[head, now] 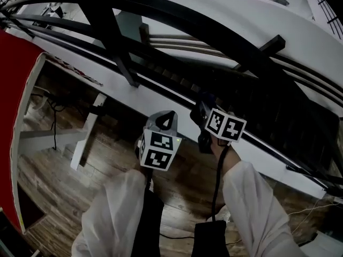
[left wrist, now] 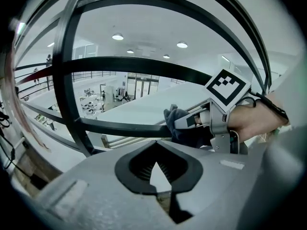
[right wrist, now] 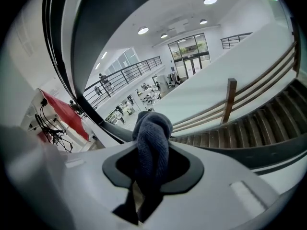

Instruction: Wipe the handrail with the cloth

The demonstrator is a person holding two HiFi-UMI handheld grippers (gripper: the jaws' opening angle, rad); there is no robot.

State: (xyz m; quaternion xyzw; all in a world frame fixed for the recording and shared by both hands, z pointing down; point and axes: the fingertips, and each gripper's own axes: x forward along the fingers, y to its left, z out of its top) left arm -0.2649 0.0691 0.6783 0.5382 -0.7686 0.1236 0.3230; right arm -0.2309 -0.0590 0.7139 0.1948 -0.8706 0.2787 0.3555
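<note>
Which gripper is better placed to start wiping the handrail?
Right. The right gripper is shut on the cloth and holds it up beside a black bar of the handrail. The left gripper has its jaws together with nothing between them, so it has nothing to wipe with.

We see the cloth (right wrist: 152, 133) as a dark, ribbed, matt weave. The handrail (head: 214, 33) looks like smooth black painted metal with a faint sheen. The left gripper (left wrist: 156, 169) and right gripper (right wrist: 149, 176) have matt grey plastic shells. The floor (head: 59, 170) is grainy wood planks.
</note>
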